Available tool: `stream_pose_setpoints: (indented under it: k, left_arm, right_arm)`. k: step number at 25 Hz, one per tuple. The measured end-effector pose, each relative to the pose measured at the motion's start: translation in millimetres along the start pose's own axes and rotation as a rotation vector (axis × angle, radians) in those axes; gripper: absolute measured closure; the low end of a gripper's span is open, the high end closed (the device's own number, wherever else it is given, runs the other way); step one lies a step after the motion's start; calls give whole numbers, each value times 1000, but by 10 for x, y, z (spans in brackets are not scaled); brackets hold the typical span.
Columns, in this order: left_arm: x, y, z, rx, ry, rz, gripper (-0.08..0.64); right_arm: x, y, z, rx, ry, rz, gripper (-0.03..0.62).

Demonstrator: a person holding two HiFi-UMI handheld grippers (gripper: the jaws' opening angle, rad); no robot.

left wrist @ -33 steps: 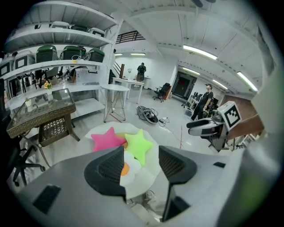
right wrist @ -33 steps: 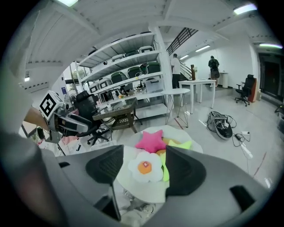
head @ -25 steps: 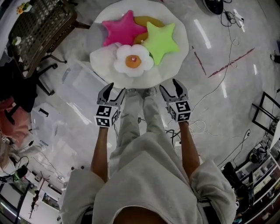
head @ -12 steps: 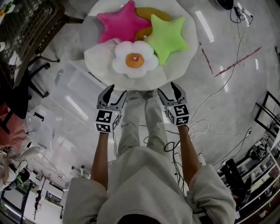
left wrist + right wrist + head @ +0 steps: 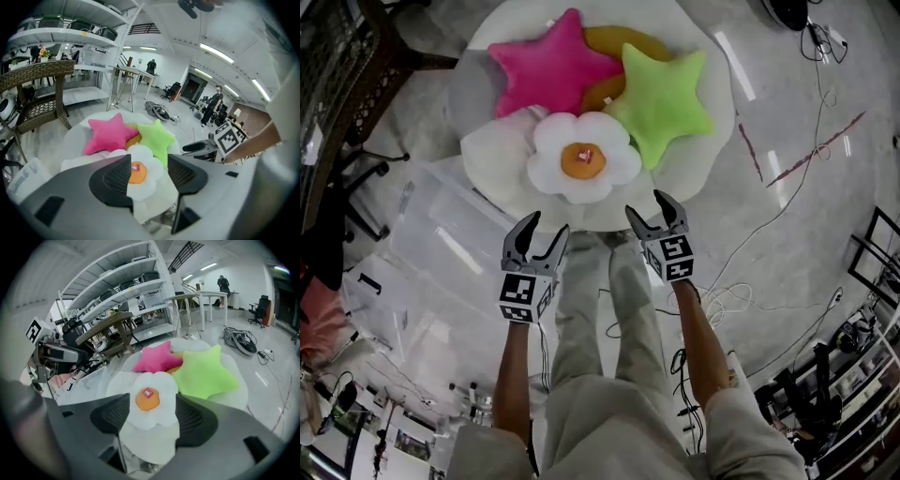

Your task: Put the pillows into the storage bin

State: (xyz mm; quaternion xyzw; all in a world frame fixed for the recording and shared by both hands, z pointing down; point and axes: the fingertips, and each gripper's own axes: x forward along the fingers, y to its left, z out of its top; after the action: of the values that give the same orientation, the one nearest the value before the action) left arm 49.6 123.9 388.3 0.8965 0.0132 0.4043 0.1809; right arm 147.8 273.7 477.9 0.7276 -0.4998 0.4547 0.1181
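Note:
Several pillows lie on a round white seat: a pink star, a green star, a white flower with an orange centre, and an orange one mostly hidden under the stars. The clear storage bin stands on the floor to the left. My left gripper and right gripper hover just short of the seat's near edge, both open and holding nothing. Both gripper views look out past the jaws at the flower pillow.
A wicker chair stands at the far left beyond the bin. Cables trail over the shiny floor at right. The person's legs are between the grippers, right against the seat. Shelving stands behind.
The seat and pillows have come nearer and now look larger. The left gripper sits lower in the head view. Both grippers remain open.

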Motion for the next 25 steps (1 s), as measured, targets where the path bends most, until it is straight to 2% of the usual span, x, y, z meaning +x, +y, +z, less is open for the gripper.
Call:
stream_pose_setpoints:
  k: [6, 11, 15, 20, 23, 24, 25]
  left_arm:
    - [380, 134, -219, -9, -8, -16, 322]
    - [571, 180, -439, -32, -2, -33, 323]
    - [629, 203, -594, -50, 6, -36, 325]
    - [588, 237, -704, -68, 12, -34, 328]
    - [549, 272, -705, -76, 1, -27, 331]
    - [537, 288, -708, -78, -3, -24, 333]
    - [524, 302, -709, -80, -6, -21, 333]
  right_arm:
    - [749, -238, -301, -34, 50, 8, 281]
    - [1352, -510, -490, -23, 90, 1, 267]
    - [1775, -639, -663, -77, 174, -9, 241]
    - [2117, -658, -935, -171, 308, 3, 166]
    - [2219, -690, -1006, -172, 384, -12, 166]
    - [2233, -704, -1001, -149, 398, -22, 188]
    - [2236, -711, -991, -124, 408, -29, 238]
